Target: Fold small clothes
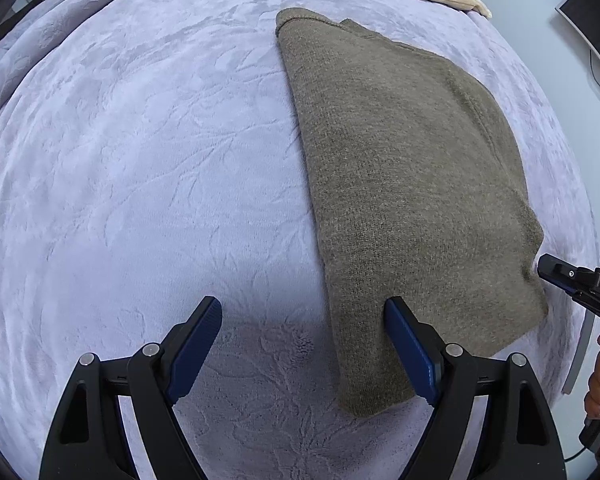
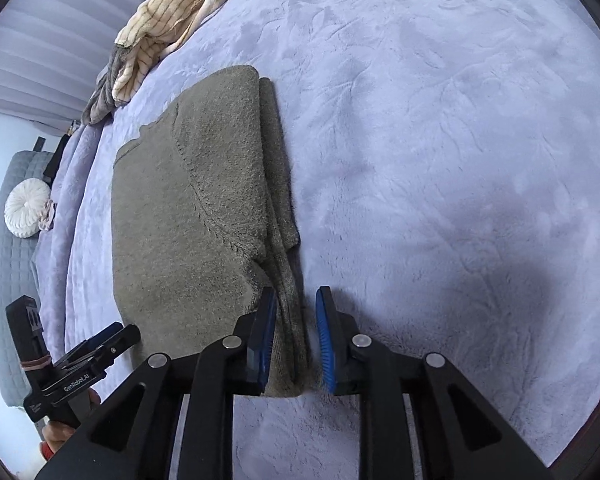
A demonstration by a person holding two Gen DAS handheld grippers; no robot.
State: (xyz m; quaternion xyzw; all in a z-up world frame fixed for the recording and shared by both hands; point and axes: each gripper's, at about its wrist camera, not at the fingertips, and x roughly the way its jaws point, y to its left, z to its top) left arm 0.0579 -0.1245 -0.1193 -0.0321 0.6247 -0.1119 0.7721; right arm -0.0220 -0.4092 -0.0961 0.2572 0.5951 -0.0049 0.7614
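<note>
Olive-brown knit, the folded sweater [image 1: 412,184] lies flat on the lavender plush blanket [image 1: 148,168], its long axis running away from both cameras toward the striped cream garment [image 2: 164,28] heaped at the far edge. The left gripper [image 1: 304,344] hangs with its jaws spread wide and nothing held; its near corner of the sweater sits under the right-hand blue pad [image 1: 410,352], while the other pad stands over bare blanket. The right gripper [image 2: 296,336] straddles the layered edge at the opposite near corner, jaws narrowed around the stacked folds. The pad on the sweater side appears to touch the knit, the outer one seems to stand just clear, though the pile of the fabric blurs this contact. Each hand is thus nearest its own near corner, so a further fold would likely carry the near end lengthwise toward the far end.
</note>
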